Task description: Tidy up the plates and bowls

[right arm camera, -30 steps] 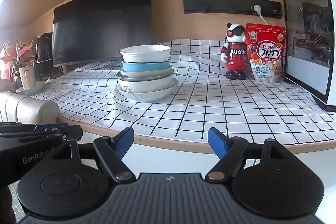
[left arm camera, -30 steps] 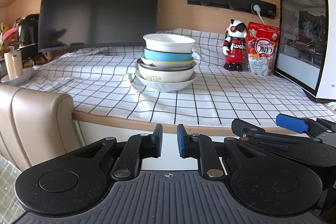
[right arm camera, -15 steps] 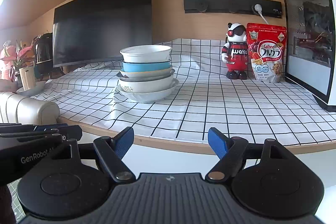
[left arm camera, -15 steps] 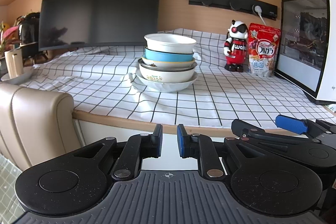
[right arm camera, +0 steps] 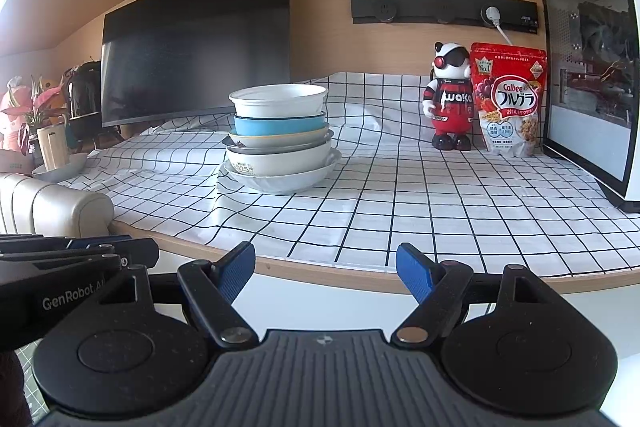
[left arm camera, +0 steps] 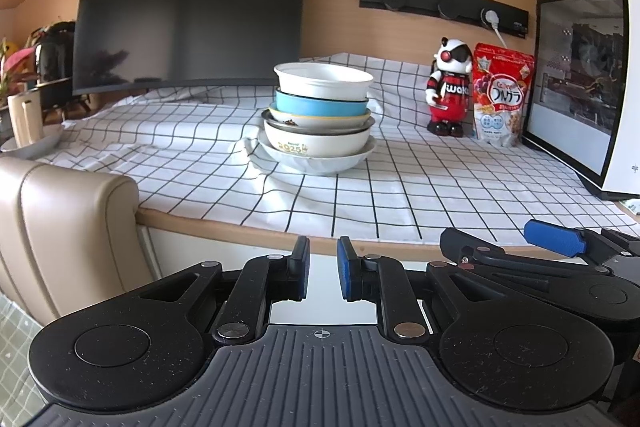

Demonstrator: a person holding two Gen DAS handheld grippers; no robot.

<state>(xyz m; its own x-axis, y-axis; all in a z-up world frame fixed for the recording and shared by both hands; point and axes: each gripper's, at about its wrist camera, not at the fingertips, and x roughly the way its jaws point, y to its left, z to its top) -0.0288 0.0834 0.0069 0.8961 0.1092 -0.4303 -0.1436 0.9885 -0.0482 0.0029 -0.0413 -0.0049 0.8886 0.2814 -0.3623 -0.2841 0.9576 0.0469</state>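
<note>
A stack of bowls and plates (left arm camera: 320,115) stands mid-table on the checked cloth; it also shows in the right wrist view (right arm camera: 280,139). A white bowl (left arm camera: 324,81) is on top, a blue bowl (left arm camera: 320,103) under it, then a yellow-rimmed dish, a metal plate, a cream bowl and a wide white plate (left arm camera: 320,161). My left gripper (left arm camera: 322,273) is empty, its jaws nearly closed with a narrow gap, below and short of the table's front edge. My right gripper (right arm camera: 326,271) is open and empty, also short of the edge.
A checked cloth covers the table (left arm camera: 400,195). A dark monitor (left arm camera: 192,11) stands behind the stack. A toy robot (left arm camera: 450,87), a cereal bag (left arm camera: 502,95) and a white PC case (left arm camera: 584,87) stand at the right. A beige chair back (left arm camera: 68,219) is at the left.
Both grippers have drifted slightly toward the table; the stack looks a little nearer. Neither gripper's jaws have changed.
</note>
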